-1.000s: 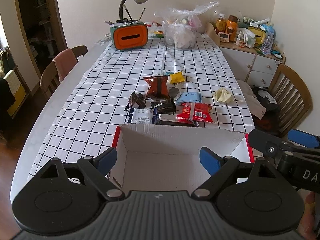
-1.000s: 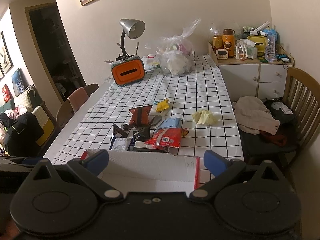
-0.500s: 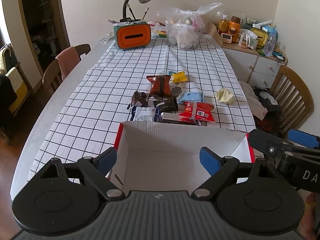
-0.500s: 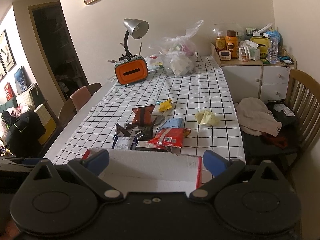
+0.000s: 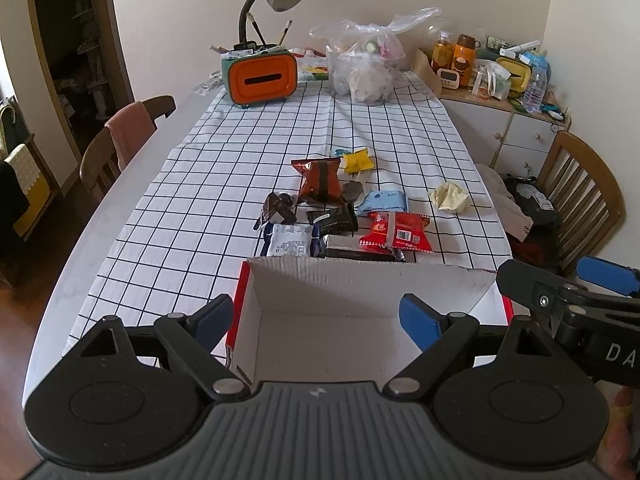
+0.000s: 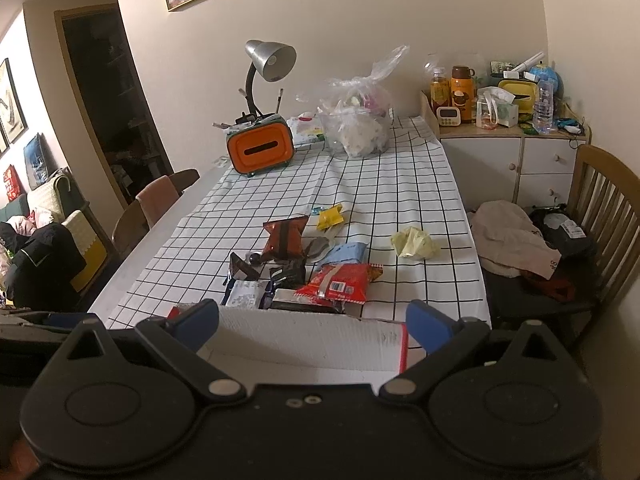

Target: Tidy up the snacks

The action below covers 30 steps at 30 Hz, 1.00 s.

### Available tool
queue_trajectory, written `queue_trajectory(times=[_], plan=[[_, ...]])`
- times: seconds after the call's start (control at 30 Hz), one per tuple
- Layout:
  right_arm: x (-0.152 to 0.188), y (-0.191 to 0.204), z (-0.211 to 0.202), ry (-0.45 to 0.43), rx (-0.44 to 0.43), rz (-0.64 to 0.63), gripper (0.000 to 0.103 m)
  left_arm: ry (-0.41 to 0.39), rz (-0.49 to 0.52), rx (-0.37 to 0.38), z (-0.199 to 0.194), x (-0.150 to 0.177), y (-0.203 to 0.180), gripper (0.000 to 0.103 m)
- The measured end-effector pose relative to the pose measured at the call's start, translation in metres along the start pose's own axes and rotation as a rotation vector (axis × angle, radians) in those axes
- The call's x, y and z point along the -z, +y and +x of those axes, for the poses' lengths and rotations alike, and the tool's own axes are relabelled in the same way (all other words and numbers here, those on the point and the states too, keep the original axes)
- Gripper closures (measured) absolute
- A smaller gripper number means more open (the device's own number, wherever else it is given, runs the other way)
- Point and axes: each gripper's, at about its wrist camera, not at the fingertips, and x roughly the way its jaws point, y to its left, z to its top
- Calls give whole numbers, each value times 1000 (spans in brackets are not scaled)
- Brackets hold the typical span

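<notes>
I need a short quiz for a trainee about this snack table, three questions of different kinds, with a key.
1. True or false: the box already holds snacks.
2. Which pack lies nearest the box's far wall? A) red pack B) yellow pack C) brown pack
3. Fill in: the left gripper and right gripper are both ____.

Key: 1 false, what shows of its inside is bare; 2 A; 3 open.

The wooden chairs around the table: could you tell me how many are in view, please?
3. Two stand along the table's left side, a near chair and, behind it, one draped with a pink cloth. A slatted chair stands on the right, piled with clothes. Others may be out of frame.
</notes>
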Motion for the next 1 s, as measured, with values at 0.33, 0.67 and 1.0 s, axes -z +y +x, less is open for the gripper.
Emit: queue_trajectory(times=[0.33,0.67,1.0], plan=[[-2,-2,-1,-5,0,1,3,-4,8,5,1,-3,-4,13],[-7,-2,2,-8,1,-3,3,-17,27,-8,4,-10,-4,13],[-12,1,10,-1,10,-9,3,-30,36,1,11,-16,3,13]])
